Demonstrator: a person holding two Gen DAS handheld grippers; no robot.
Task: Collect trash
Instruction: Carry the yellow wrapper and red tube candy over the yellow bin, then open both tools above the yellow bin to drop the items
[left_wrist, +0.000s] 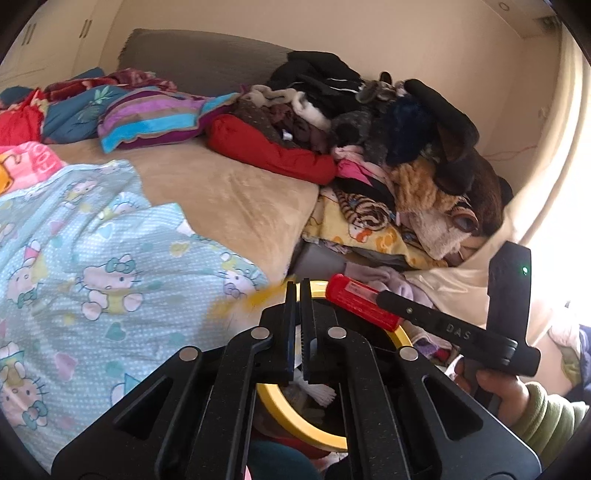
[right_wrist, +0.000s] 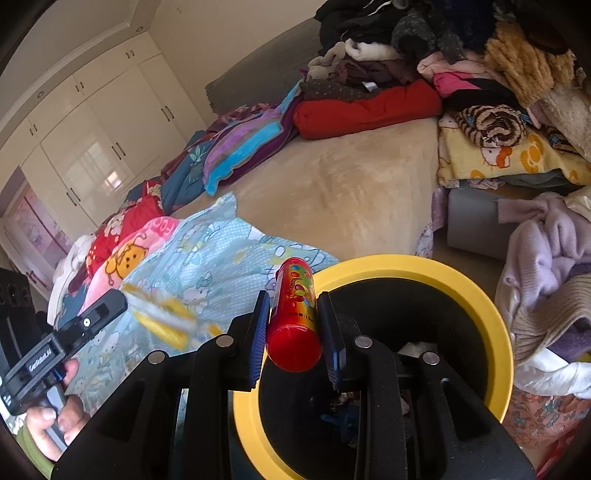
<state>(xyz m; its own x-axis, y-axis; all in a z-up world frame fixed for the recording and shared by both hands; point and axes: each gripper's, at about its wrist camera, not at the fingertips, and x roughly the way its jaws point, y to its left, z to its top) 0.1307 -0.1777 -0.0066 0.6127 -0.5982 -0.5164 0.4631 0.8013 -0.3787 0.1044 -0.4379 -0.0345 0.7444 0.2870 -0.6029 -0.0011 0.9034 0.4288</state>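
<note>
Jaws hide bin (right_wrist: 491, 295) floor, yellow wrapper (right_wrist: 166, 317) blurred

Right gripper (right_wrist: 293, 325) clamping red tube (right_wrist: 294, 317), above yellow-rimmed bin (right_wrist: 476, 291), beside cluttered bed (right_wrist: 351, 192)

A glossy red plastic tube (right_wrist: 293, 321), a smooth yellow plastic bin rim (right_wrist: 476, 291), matt black grippers and a plush beige blanket (right_wrist: 354, 184) are seen.

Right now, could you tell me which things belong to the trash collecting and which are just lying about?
Job:
- red tube, clamped in right tongs
- yellow wrapper, at left tongs
- yellow-rimmed bin

Lying about:
- blue cartoon blanket
- clothes pile
- red cushion
</note>
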